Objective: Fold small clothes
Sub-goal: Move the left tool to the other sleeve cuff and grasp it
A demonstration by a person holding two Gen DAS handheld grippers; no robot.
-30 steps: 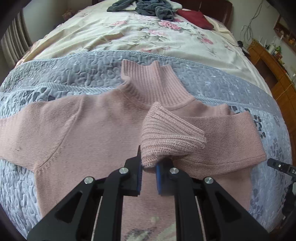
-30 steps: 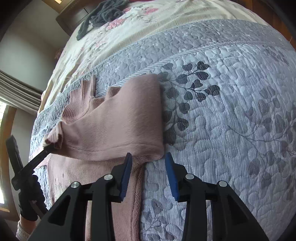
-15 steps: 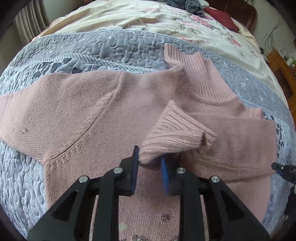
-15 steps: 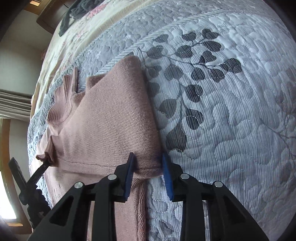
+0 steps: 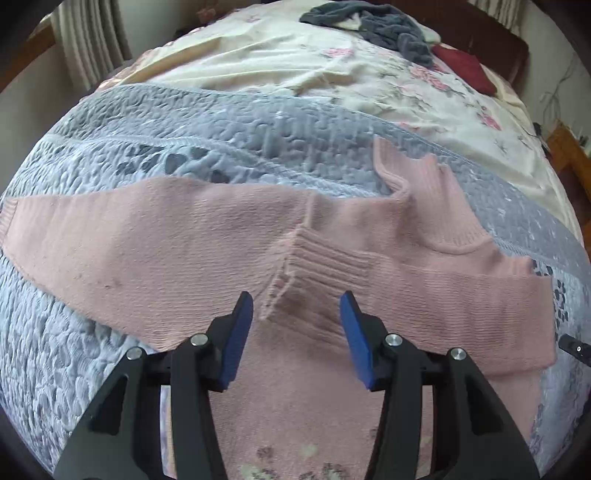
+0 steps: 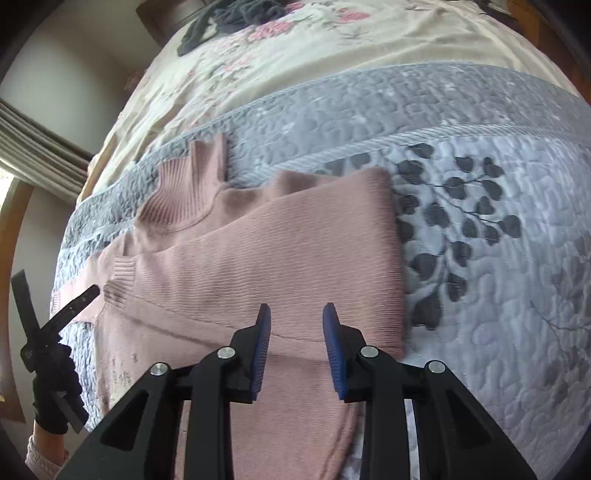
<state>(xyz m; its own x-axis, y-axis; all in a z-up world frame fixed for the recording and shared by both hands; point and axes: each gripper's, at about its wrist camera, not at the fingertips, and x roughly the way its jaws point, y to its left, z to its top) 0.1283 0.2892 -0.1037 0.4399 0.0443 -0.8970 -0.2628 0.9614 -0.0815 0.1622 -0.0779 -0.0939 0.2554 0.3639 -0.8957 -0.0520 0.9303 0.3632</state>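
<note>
Curtain: pale pleated fabric (image 5: 88,48) hangs at the far left, beyond the bed.
Quilt: a grey-blue quilted bedspread with dark leaf print (image 5: 122,155) covers the near part of the bed and bears the garment.
Left sleeve: the long plain sleeve (image 5: 110,240) of the pink knitted sweater (image 5: 207,236) lies stretched out flat to the left over the quilt.
Left gripper: the black two-finger claw with blue pads (image 5: 297,332) hangs just above the sweater's chest with its jaws spread wide and nothing between them; in the right wrist view it shows at the far left edge (image 6: 48,328), held by a dark-gloved hand (image 6: 55,391).
Cuff: the ribbed cuff (image 5: 314,269) of the other sleeve lies on the chest, directly ahead of the left claw's gap and loose of both pads.
Collar: the ribbed roll neck (image 5: 428,199) points away toward the cream floral sheet (image 5: 369,85).
Folded sleeve: the right sleeve (image 6: 288,251) is laid across the body, its fold edge lying along the sweater's right side beside the leaf print.
Right gripper: the matching black claw with blue pads (image 6: 297,347) hovers over the lower edge of that folded sleeve, jaws parted, gripping nothing.
Far pile: dark grey clothes (image 5: 384,26) and a dark red cloth (image 5: 465,70) lie at the head of the bed, well apart from the sweater.
</note>
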